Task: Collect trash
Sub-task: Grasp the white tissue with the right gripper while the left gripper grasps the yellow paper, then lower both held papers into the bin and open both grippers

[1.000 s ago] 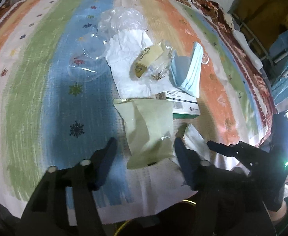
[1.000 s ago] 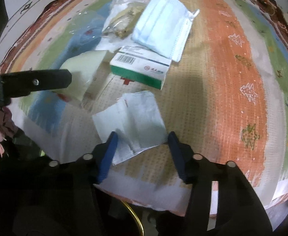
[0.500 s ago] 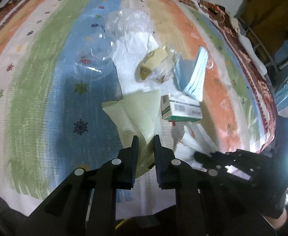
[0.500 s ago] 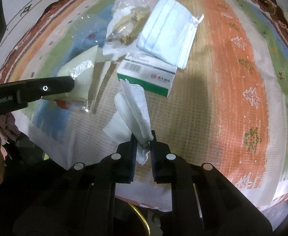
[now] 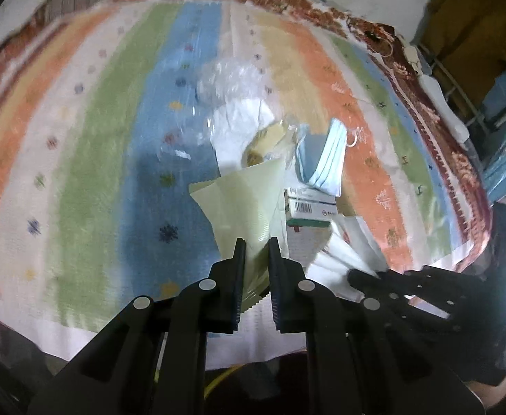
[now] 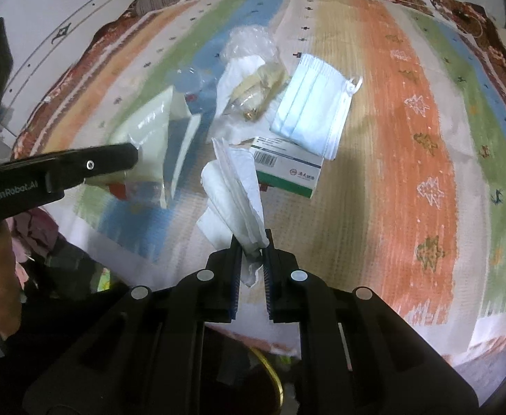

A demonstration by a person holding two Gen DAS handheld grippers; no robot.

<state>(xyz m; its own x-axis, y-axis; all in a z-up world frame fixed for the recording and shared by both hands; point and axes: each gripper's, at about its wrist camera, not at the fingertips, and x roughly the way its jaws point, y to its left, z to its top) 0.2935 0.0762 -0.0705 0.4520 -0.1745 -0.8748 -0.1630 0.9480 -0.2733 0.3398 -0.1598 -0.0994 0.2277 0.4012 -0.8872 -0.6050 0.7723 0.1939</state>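
My left gripper (image 5: 256, 245) is shut on a pale green plastic wrapper (image 5: 242, 204), which hangs lifted off the striped cloth (image 5: 90, 180). My right gripper (image 6: 251, 238) is shut on a crumpled white tissue (image 6: 233, 186), also raised above the cloth. In the left wrist view the right gripper (image 5: 363, 276) shows at the lower right with the tissue (image 5: 342, 256) in it. In the right wrist view a left finger (image 6: 90, 166) crosses from the left with the wrapper (image 6: 149, 138). Behind them lie a green-and-white box (image 6: 287, 169), a blue face mask (image 6: 315, 103), a clear bag with yellowish contents (image 6: 259, 83) and clear plastic (image 6: 249, 41).
The striped cloth (image 6: 408, 138) covers a table whose front edge runs just below both grippers. A white paper sheet (image 5: 242, 121) lies under the clear bag. Blue furniture and a metal frame (image 5: 495, 110) stand off the right side. A gold rim (image 6: 273, 377) shows below the table edge.
Both grippers closed from open, the left on the green wrapper and the right on the white tissue, then rose and lifted both pieces off the cloth.
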